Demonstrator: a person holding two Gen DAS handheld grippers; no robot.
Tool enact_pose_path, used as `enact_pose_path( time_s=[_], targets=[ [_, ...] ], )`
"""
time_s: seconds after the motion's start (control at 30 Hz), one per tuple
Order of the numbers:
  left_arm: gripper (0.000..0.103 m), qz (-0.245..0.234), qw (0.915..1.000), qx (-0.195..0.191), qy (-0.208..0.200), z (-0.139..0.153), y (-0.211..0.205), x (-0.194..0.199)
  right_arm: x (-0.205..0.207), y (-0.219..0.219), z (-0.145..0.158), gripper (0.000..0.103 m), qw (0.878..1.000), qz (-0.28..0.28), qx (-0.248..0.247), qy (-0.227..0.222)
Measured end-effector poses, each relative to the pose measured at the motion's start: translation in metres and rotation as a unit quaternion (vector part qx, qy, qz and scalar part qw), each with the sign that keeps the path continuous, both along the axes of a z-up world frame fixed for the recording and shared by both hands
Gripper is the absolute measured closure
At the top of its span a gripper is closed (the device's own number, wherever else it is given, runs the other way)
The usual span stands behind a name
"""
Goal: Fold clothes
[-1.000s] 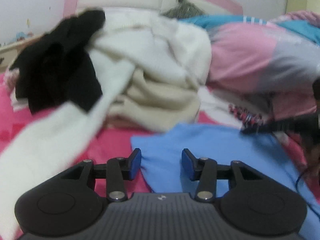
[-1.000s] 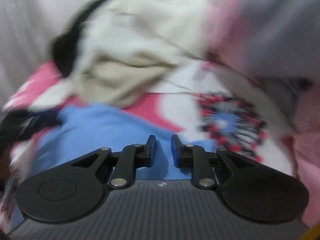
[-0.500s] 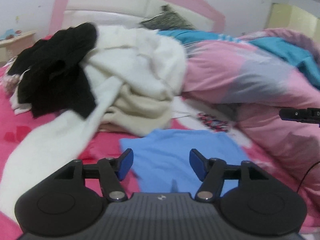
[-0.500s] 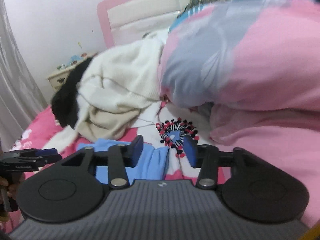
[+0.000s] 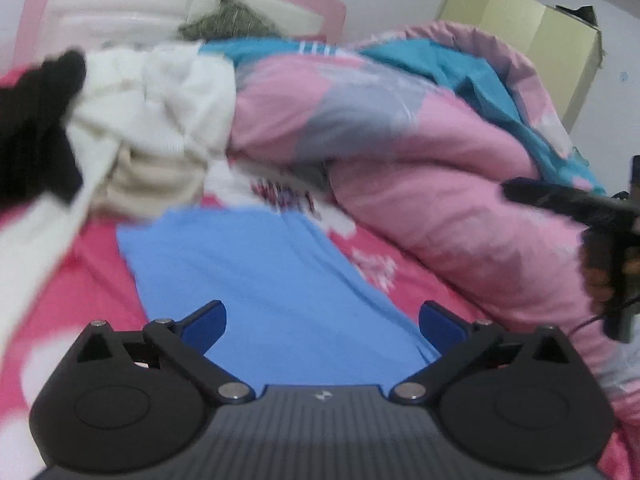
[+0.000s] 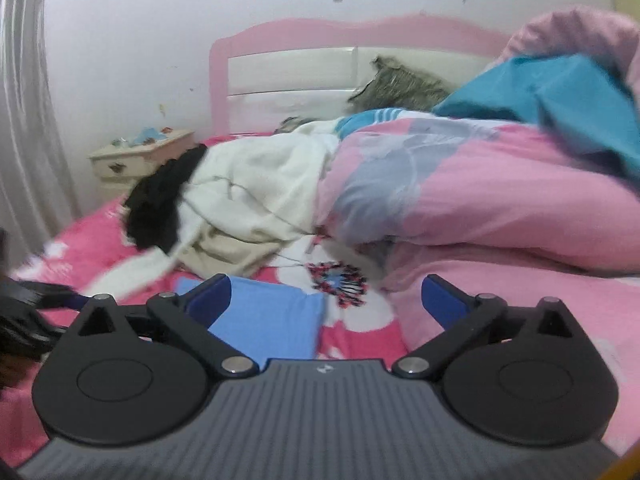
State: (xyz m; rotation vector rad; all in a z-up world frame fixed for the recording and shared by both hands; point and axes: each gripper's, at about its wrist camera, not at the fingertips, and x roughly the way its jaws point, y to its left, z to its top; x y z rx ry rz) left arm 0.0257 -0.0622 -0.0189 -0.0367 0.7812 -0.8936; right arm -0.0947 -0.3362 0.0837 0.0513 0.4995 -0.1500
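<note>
A light blue garment lies flat and folded on the pink bed sheet; it also shows in the right wrist view. My left gripper is wide open and empty, just above the near end of the blue garment. My right gripper is wide open and empty, raised above the bed on the garment's right; it shows at the right edge of the left wrist view. A pile of cream and white clothes with a black garment lies behind.
A bulky pink, grey and teal quilt fills the right side of the bed. The pink and white headboard stands against the wall, with a grey pillow. A small bedside table is at the left.
Both grippers have opened wide from nearly closed. Both have lifted and pulled back from the blue garment, which now lies flat on the sheet.
</note>
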Motion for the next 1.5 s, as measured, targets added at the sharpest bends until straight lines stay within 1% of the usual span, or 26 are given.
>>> enact_pose_path(
  time_s=[0.03,0.1,0.13,0.17,0.2,0.23,0.27,0.3,0.37,0.43,0.47,0.53,0.63,0.7,0.8,0.9,0.93,0.97,1.03,1.1,1.17,1.23,1.3,1.37,1.4,1.5],
  targets=[
    [0.0,-0.001,0.9998,0.01,0.015,-0.006,0.001,-0.009,-0.002,0.006,-0.01,0.001,1.0,0.0,-0.021,0.011],
    [0.0,0.0,0.9988,0.028,0.04,-0.018,0.004,-0.029,0.01,0.02,-0.036,0.004,0.995,0.012,-0.073,0.067],
    [0.0,0.002,0.9981,0.037,0.05,-0.024,0.005,-0.039,0.017,0.027,-0.049,0.013,0.991,0.017,-0.095,0.091],
    [0.0,0.003,0.9974,0.043,0.058,-0.029,0.005,-0.047,0.024,0.032,-0.059,0.027,0.989,0.031,-0.1,0.102],
    [0.0,0.005,0.9966,0.05,0.066,-0.035,0.006,-0.055,0.031,0.038,-0.068,0.034,0.987,0.045,-0.103,0.113],
    [0.0,0.007,0.9957,0.057,0.073,-0.04,0.006,-0.062,0.038,0.042,-0.076,0.047,0.987,0.061,-0.092,0.121],
    [0.001,0.011,0.9953,0.062,0.074,-0.042,0.005,-0.067,0.046,0.046,-0.084,0.054,0.986,0.079,-0.077,0.128],
    [0.002,0.015,0.9949,0.067,0.074,-0.045,0.005,-0.071,0.052,0.049,-0.091,0.058,0.984,0.098,-0.071,0.134],
    [0.006,0.023,0.9939,0.078,0.075,-0.05,0.004,-0.08,0.062,0.051,-0.104,0.074,0.979,0.13,-0.057,0.148],
    [0.009,0.031,0.9927,0.088,0.077,-0.055,0.003,-0.09,0.066,0.025,-0.118,0.082,0.98,0.101,-0.018,0.169],
    [0.012,0.035,0.992,0.093,0.077,-0.057,0.002,-0.094,0.068,0.013,-0.124,0.089,0.98,0.087,0.001,0.179],
    [0.017,0.036,0.9914,0.103,0.072,-0.06,0.001,-0.101,0.066,-0.019,-0.134,0.088,0.98,0.051,0.06,0.185],
    [0.018,0.029,0.9919,0.114,0.048,-0.06,-0.002,-0.104,0.062,-0.029,-0.116,0.091,0.987,0.028,0.059,0.149],
    [0.02,0.027,0.9921,0.118,0.034,-0.061,-0.005,-0.104,0.068,-0.022,-0.106,0.091,0.987,0.053,0.064,0.135],
    [0.025,0.017,0.9918,0.125,0.022,-0.063,-0.011,-0.105,0.091,-0.01,-0.113,0.091,0.984,0.078,0.063,0.149],
    [0.029,0.012,0.9902,0.137,0.022,-0.065,-0.012,-0.108,0.109,-0.03,-0.136,0.091,0.982,0.021,0.065,0.176],
    [0.029,0.014,0.9902,0.137,0.023,-0.064,-0.011,-0.109,0.112,-0.038,-0.142,0.095,0.981,-0.001,0.066,0.183],
    [0.029,0.015,0.9906,0.134,0.023,-0.063,-0.008,-0.11,0.107,-0.049,-0.14,0.092,0.981,-0.032,0.075,0.174],
    [0.029,0.014,0.9916,0.128,0.014,-0.058,-0.001,-0.113,0.085,-0.063,-0.123,0.092,0.984,-0.059,0.083,0.145],
    [0.029,0.011,0.9923,0.124,0.003,-0.055,0.005,-0.115,0.064,-0.056,-0.105,0.092,0.988,-0.023,0.067,0.139],
    [0.029,0.003,0.9925,0.122,0.008,-0.056,0.008,-0.116,0.038,-0.036,-0.09,0.091,0.986,0.059,0.074,0.139],
    [0.031,-0.009,0.9917,0.124,0.031,-0.061,0.008,-0.117,0.018,-0.014,-0.091,0.092,0.977,0.127,0.066,0.156],
    [0.033,-0.021,0.9899,0.13,0.053,-0.066,0.009,-0.119,0.002,0.005,-0.105,0.092,0.964,0.167,0.05,0.2],
    [0.034,-0.027,0.9876,0.143,0.059,-0.068,0.012,-0.124,-0.009,0.006,-0.126,0.093,0.953,0.158,0.036,0.255],
    [0.034,-0.025,0.9871,0.146,0.06,-0.068,0.016,-0.126,-0.018,0.0,-0.133,0.093,0.953,0.137,0.026,0.27],
    [0.034,-0.03,0.9872,0.141,0.069,-0.064,0.027,-0.132,-0.047,-0.024,-0.122,0.09,0.964,0.07,0.06,0.251]
  ],
)
